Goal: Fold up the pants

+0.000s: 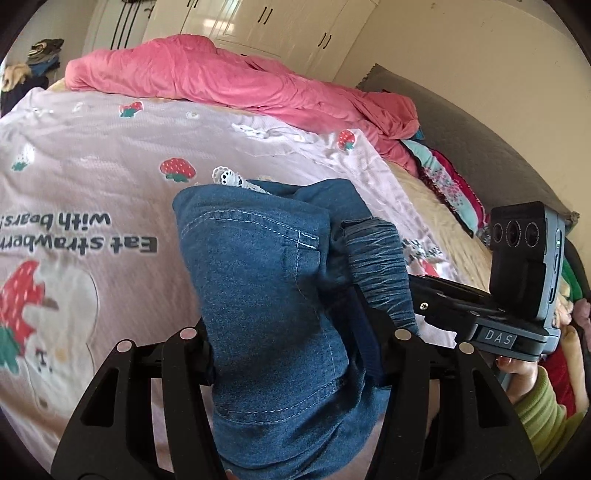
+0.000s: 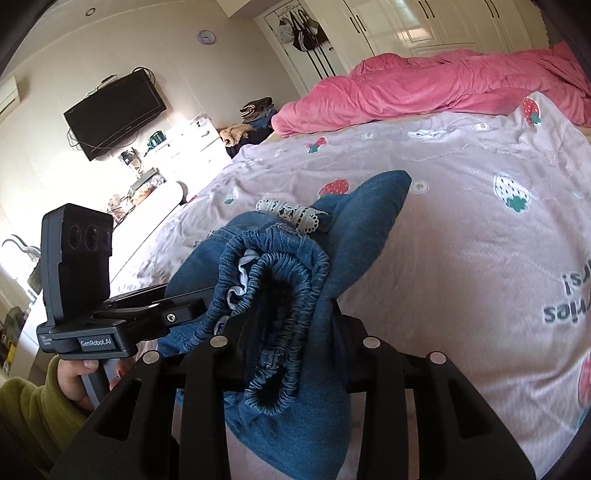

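The pants (image 1: 273, 295) are blue denim with an elastic waistband (image 2: 273, 280) and a strip of white lace (image 2: 291, 214) at their far edge. They hang bunched between the two grippers, raised above the bed (image 1: 436, 206).

The left gripper (image 1: 295, 350) is clamped on the denim: the cloth fills the gap between its black fingers (image 1: 184, 354) and droops below them toward the camera. A stitched pocket seam runs down the held fold.

The right gripper (image 2: 291, 354) is clamped on the gathered waistband, which curls in a loop between its fingers (image 2: 373, 365). A pointed flap of denim stands up beyond it, to the far right.

In the left view the right gripper (image 1: 436, 306) comes in from the right, just beside the waistband, held by a hand (image 1: 517, 373) in a green sleeve (image 1: 546, 410).

Under the pants lies a pale pink sheet (image 1: 92, 177) printed with strawberries and lettering. A crumpled pink blanket (image 1: 221, 74) lies at the far side, with white wardrobes (image 1: 258, 26) behind it. A black television (image 2: 114, 110) hangs on the far left wall.
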`<state>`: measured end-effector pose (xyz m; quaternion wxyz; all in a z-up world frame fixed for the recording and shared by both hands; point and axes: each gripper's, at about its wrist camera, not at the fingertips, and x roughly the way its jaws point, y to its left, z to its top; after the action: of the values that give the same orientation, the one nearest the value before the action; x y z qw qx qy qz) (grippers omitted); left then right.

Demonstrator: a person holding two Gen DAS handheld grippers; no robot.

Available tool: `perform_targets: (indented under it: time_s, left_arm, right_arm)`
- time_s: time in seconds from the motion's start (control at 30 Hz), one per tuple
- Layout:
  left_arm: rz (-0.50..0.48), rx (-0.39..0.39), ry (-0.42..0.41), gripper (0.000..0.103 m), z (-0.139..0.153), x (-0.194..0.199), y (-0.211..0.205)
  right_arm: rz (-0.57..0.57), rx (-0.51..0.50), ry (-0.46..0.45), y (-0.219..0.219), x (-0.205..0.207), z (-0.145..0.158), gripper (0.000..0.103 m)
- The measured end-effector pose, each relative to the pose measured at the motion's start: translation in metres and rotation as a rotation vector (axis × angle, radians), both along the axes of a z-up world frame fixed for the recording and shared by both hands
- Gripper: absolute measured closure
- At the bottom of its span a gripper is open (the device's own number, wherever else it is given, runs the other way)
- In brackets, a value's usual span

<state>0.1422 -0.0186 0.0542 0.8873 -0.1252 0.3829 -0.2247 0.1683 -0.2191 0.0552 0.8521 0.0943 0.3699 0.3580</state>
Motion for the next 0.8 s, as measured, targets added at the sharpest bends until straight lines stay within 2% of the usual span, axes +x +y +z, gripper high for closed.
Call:
perform_targets:
  time_s: [0.23, 0.63, 0.73, 0.8]
  left_arm:
    - [0.02, 0.006, 0.012, 0.055, -0.011, 0.023, 0.004]
    - [0.051, 0.026, 0.076, 0.054, -0.049, 0.039, 0.011]
    - [0.064, 0.031, 0.104, 0.047, -0.058, 0.042, 0.014]
    - [0.072, 0.045, 0.133, 0.036, -0.068, 0.043, 0.015]
  right_arm:
    - [-0.018, -0.01, 0.027, 0.008, 0.026, -0.009, 0.071]
    - [-0.072, -0.073, 0.101, 0.011, 0.048, -0.052, 0.071]
    - [-0.095, -0.113, 0.123, 0.007, 0.049, -0.062, 0.071]
    - [-0.121, -0.151, 0.131, 0.005, 0.05, -0.07, 0.062]
